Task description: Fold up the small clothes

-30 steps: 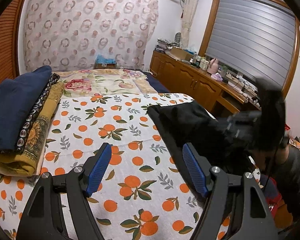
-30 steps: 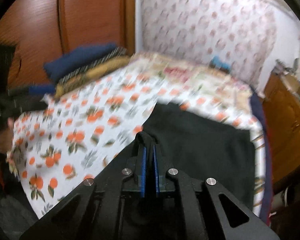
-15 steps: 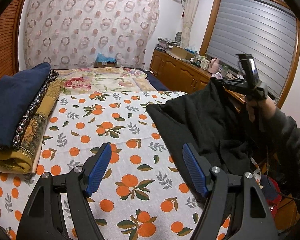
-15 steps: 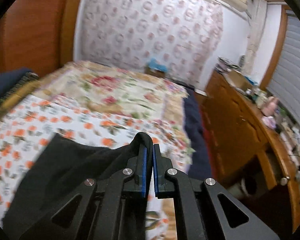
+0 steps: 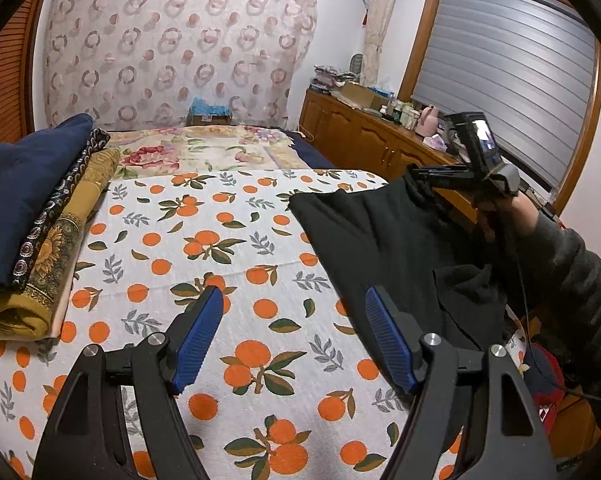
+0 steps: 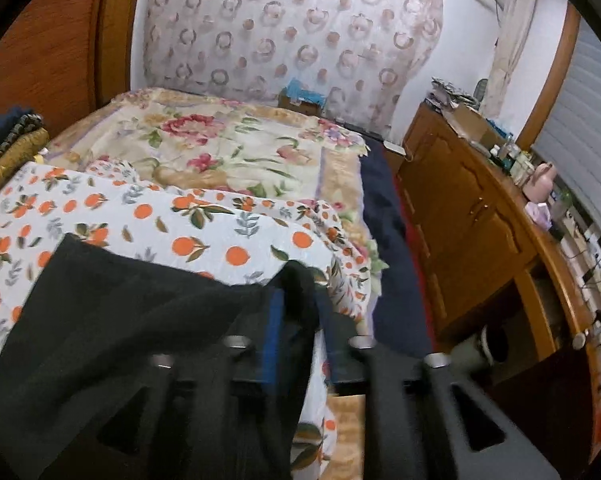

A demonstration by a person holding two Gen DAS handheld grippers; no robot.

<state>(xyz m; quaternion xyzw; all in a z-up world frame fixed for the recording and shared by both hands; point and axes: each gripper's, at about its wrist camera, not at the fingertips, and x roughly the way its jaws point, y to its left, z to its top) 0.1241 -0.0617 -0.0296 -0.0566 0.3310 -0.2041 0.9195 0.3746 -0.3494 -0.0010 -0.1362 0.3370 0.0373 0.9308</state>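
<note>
A black garment (image 5: 380, 240) lies on the right side of the orange-print bed sheet (image 5: 220, 248), part hanging off the bed's right edge. My left gripper (image 5: 294, 320) is open and empty, above the sheet just left of the garment. My right gripper (image 5: 416, 178) shows in the left wrist view at the garment's far right corner. In the right wrist view the right gripper (image 6: 298, 300) has its jaws parted a little, with a fold of the black garment (image 6: 120, 320) still between the blue pads (image 6: 274, 320). The image there is blurred.
A stack of folded blankets (image 5: 32, 216) lies along the bed's left side. A floral quilt (image 5: 204, 152) covers the far end. A wooden cabinet (image 5: 380, 140) with clutter runs along the right wall under the window. A dark blue sheet (image 6: 392, 248) hangs at the bed's right edge.
My right gripper has swung with the garment's corner to the bed's right edge and lowered; its jaws, shut before, have parted a little. The left gripper has stayed open and nearly still.
</note>
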